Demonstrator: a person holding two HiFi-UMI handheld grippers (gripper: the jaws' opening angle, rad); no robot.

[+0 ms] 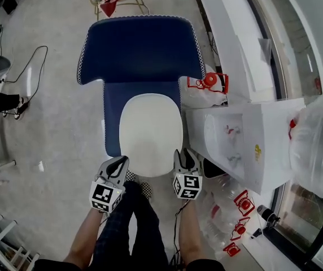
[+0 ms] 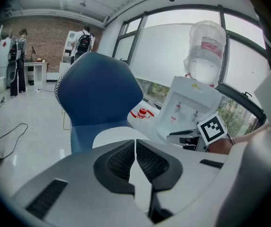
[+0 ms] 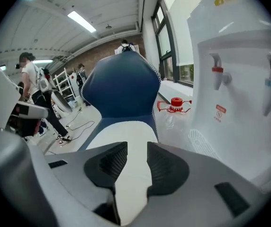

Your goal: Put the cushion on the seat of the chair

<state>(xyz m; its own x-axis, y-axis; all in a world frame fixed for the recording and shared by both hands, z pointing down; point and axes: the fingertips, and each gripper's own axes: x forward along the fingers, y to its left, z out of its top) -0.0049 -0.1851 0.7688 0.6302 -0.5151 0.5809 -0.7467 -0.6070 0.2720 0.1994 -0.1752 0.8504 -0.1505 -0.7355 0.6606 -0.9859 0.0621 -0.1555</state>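
A white oval cushion lies flat on the seat of the blue chair. My left gripper hovers at the cushion's front left corner, its jaws shut with nothing between them. My right gripper hovers at the front right corner with its jaws open and empty. In the left gripper view the left gripper has its pads meeting above the cushion, with the chair behind. In the right gripper view the cushion shows through the gap of the right gripper, below the chair.
A white water dispenser stands close on the chair's right, a big bottle on top. Red-capped empty bottles lie on the floor beside it. A cable runs across the floor at left. People stand in the background.
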